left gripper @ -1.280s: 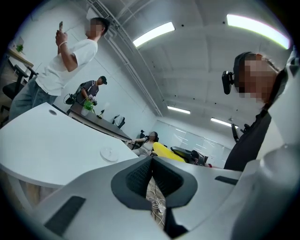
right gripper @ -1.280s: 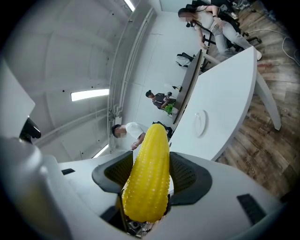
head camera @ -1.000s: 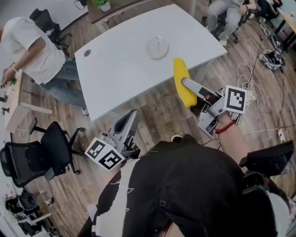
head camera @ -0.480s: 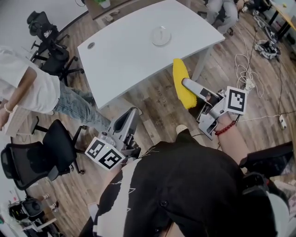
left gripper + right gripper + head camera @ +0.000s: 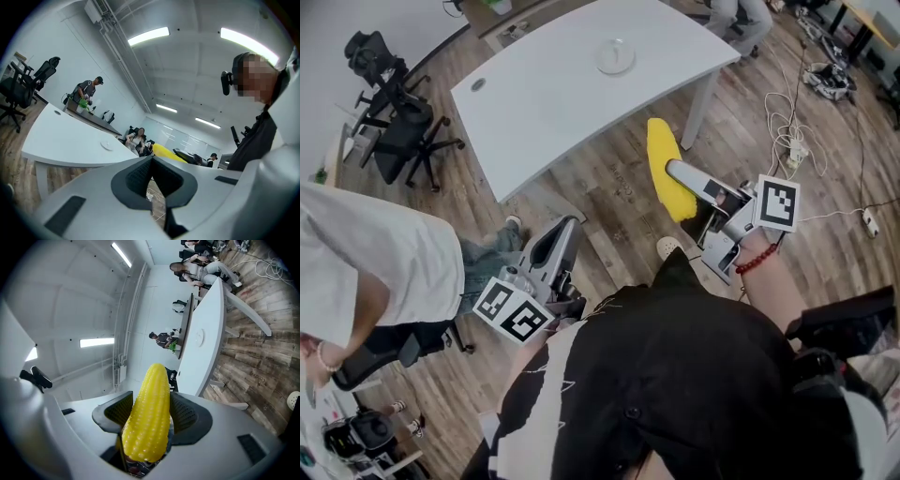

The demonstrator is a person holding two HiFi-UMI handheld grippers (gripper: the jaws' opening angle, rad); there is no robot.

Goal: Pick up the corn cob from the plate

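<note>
Corn cob [image 5: 664, 173]: yellow, glossy, knobbly kernel surface, looks like plastic. Right gripper [image 5: 151, 416] and left gripper [image 5: 151, 180]: smooth matt grey plastic shells. Fingers [image 5: 186, 414] are lined with dark matt pads with a fine ribbed texture. Desk [image 5: 553, 94]: white top, smooth, low sheen. Plate [image 5: 616, 57]: white, smooth; material can't be told at this distance. Floor [image 5: 619, 202]: brown wood planks, visible grain, matt. Shirt [image 5: 675, 375]: black cloth, matt. Bracelet [image 5: 757, 258]: red beads, slight shine.
</note>
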